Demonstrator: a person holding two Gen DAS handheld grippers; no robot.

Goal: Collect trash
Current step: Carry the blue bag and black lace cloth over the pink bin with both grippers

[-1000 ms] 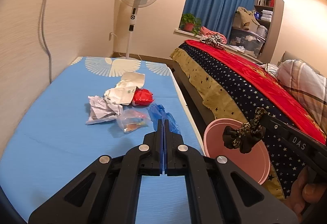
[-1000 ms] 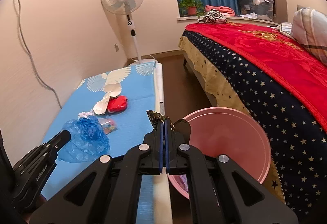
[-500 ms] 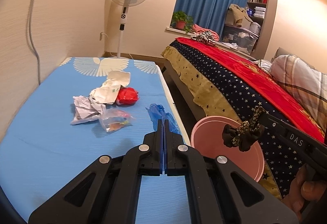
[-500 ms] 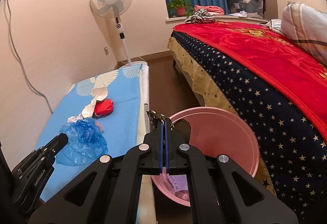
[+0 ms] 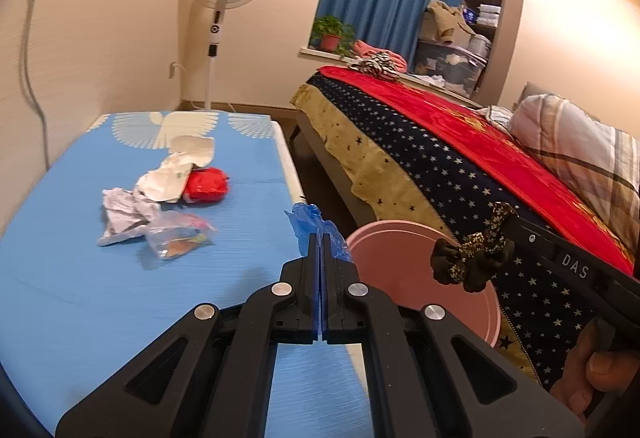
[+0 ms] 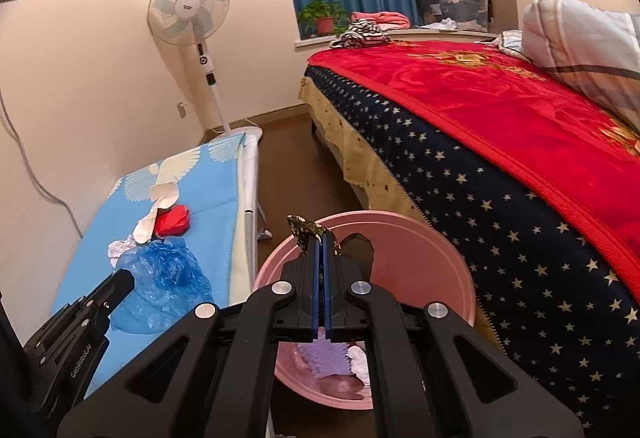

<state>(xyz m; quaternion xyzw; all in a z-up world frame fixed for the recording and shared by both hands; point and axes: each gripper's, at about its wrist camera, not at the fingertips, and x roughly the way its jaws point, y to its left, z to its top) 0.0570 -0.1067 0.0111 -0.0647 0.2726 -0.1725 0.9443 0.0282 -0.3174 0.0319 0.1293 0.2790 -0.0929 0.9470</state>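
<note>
Right gripper point(image 6: 320, 238), jaws clamped on a dark wrapper point(image 5: 472, 258), hangs over the pink bin point(image 6: 440, 278) at lower centre, poised to drop it; left gripper point(image 5: 321, 238) pinches a blue bag point(image 6: 164, 278).

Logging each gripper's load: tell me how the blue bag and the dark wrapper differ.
The blue bag is thin, translucent, crumpled plastic; the dark wrapper is opaque black with gold speckles.
The bag looks bulkier in the right wrist view; the wrapper is a small crumpled wad.
The bag, in the left gripper, hangs at the blue mat's edge; the wrapper, in the right gripper, hangs over the pink bin.
Both are pinched between shut fingers.
</note>
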